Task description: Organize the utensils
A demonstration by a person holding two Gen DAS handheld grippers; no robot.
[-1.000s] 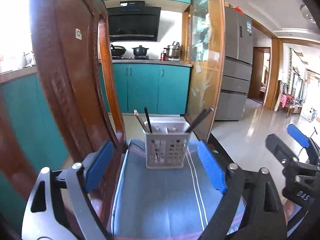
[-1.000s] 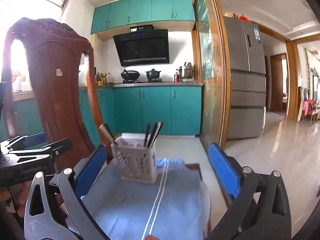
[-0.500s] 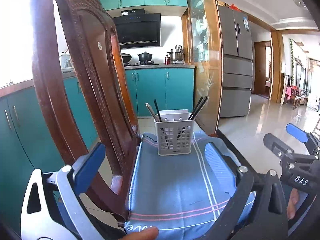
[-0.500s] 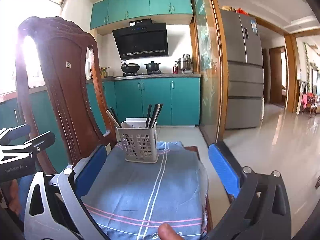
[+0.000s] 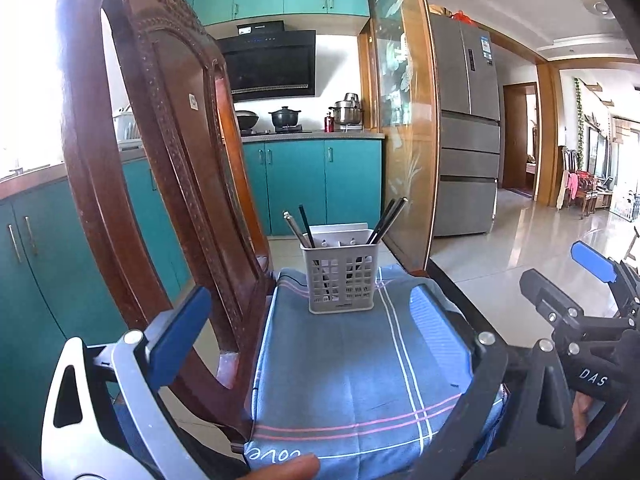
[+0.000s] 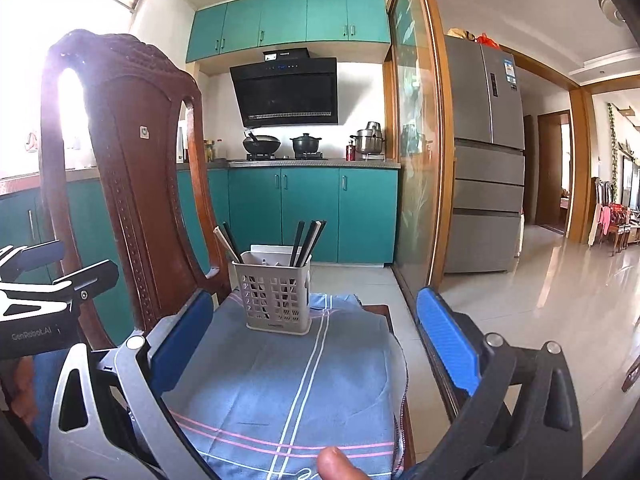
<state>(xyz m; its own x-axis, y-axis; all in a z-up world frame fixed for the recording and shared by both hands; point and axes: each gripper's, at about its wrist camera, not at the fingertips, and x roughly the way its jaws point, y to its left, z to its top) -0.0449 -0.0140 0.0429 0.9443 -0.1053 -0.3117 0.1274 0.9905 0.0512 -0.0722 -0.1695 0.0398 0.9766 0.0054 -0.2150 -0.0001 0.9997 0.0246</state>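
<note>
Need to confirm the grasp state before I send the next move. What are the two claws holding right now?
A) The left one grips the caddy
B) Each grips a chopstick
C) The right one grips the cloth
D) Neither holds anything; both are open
D: the left claw and right claw both stand wide open over the blue cloth, short of the utensil caddy, where the chopsticks stand.

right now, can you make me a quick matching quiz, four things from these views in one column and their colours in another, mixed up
Things:
1. caddy
2. cloth
3. chair back
4. low cabinets

Colours:
a. teal
b. pale grey
c. dark red-brown
d. blue with pink and white stripes

Pairs: 1-b, 2-d, 3-c, 4-a
</note>
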